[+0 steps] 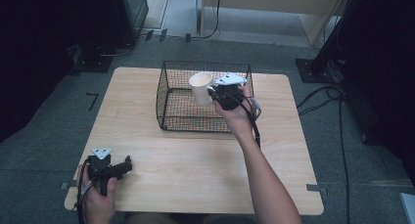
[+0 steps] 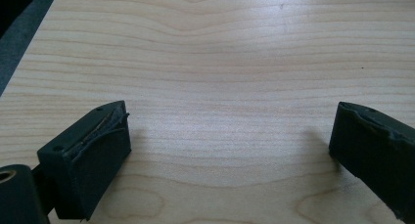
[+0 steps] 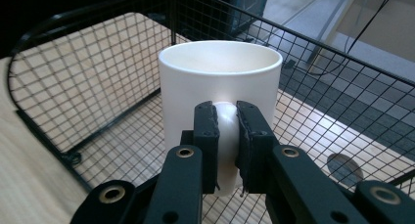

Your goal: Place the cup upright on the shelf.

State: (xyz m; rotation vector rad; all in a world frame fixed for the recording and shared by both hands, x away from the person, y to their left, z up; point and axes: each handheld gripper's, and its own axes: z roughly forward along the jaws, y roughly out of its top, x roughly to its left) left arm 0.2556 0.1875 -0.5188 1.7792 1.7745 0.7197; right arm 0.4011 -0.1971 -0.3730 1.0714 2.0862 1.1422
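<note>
High view: right gripper [image 1: 213,93] clamps the handle of a white mug [image 1: 201,88], holding it upright inside the black wire basket [image 1: 169,77], toward its right half; whether the mug's base touches the basket floor can't be told. Basket sits on the far middle of the wooden table [image 1: 195,160]. Left gripper [image 1: 128,164] rests at the near-left corner of the table, well apart from the basket. Left gripper view: jaws spread wide, nothing between them — just bare wood grain below. Right gripper view: both pads pinch the mug's handle, mug rim up and level, mesh walls all around — table wood visible through the basket floor.
</note>
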